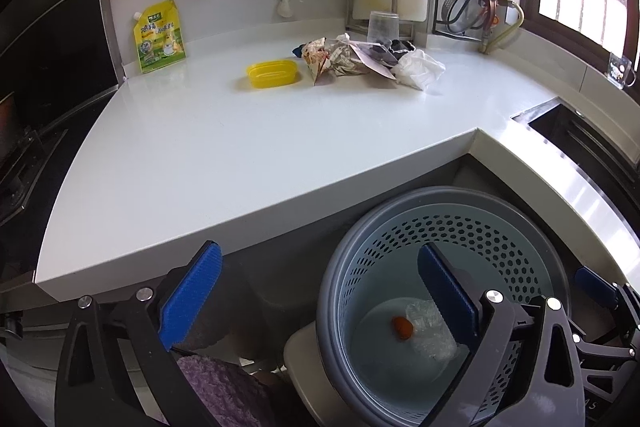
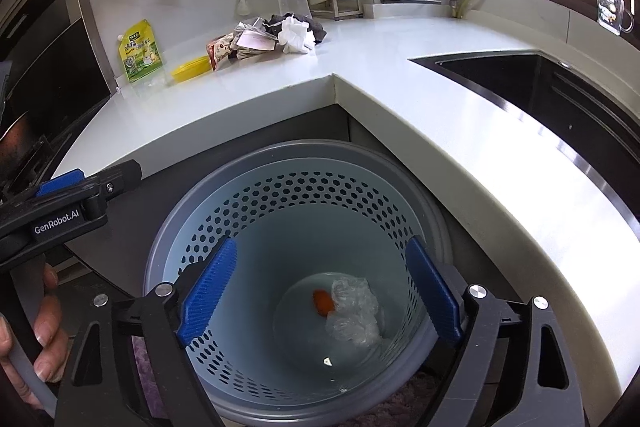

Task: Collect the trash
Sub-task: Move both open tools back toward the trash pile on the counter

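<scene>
Both the left claw (image 1: 320,291) and right claw (image 2: 320,291) gape wide, empty, above the bin (image 2: 288,163); trash pile (image 2: 276,35) at twelve o'clock on the desk (image 2: 400,75).

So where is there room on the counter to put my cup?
The white counter is bare between its front edge and the yellow tub, and along the strip beside the sink. It is crowded at the back, around the trash pile.
</scene>
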The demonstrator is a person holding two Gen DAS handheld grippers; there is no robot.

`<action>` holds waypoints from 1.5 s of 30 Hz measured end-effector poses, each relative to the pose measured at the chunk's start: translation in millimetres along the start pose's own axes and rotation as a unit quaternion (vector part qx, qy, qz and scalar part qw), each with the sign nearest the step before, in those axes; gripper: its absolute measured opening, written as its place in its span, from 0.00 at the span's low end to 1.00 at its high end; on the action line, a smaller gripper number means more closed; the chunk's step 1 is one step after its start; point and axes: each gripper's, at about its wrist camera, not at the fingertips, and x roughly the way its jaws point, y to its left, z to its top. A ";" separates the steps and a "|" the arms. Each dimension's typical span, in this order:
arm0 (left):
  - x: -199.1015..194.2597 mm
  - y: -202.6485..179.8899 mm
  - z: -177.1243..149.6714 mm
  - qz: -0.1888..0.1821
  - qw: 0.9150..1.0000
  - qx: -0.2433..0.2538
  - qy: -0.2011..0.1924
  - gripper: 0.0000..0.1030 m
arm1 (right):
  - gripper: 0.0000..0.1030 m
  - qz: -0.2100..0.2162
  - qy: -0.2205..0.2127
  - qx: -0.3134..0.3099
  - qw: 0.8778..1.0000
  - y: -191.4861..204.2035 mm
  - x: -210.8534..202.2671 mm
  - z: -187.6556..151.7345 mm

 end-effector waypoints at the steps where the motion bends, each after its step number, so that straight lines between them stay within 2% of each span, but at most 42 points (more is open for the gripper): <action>1: -2.3 2.1 1.6 0.000 1.000 -0.003 -0.005 0.94 | 0.81 -0.006 -0.007 -0.004 1.000 1.7 -1.6 1.4; 4: -8.0 6.8 8.6 -0.007 1.000 -0.012 -0.015 0.94 | 0.81 -0.026 -0.027 -0.016 0.999 6.1 -6.4 6.7; 7: -9.9 10.0 15.3 0.003 1.000 -0.012 -0.018 0.94 | 0.81 -0.035 -0.045 -0.025 0.998 9.1 -10.5 14.7; 13: -15.1 19.0 29.9 0.004 0.999 -0.022 -0.033 0.94 | 0.81 -0.012 -0.058 -0.003 0.998 5.8 -11.0 37.8; 23: -12.6 29.9 63.1 0.011 0.999 -0.019 -0.046 0.94 | 0.81 -0.008 -0.078 -0.001 0.997 2.1 -6.0 78.6; 30: 2.0 39.4 87.4 0.010 0.998 -0.038 -0.053 0.94 | 0.81 -0.012 -0.093 -0.015 0.995 1.4 2.8 112.0; 34: 8.9 44.3 101.8 0.027 0.996 -0.044 -0.074 0.94 | 0.84 -0.019 -0.110 -0.022 0.994 3.0 10.1 130.5; 37: 16.6 48.4 113.0 0.025 0.995 -0.050 -0.083 0.94 | 0.84 -0.017 -0.116 -0.032 0.993 6.8 18.8 145.3; 45: 45.7 51.2 132.5 0.035 0.995 -0.048 -0.074 0.94 | 0.84 0.001 -0.115 -0.070 0.991 19.5 50.6 178.5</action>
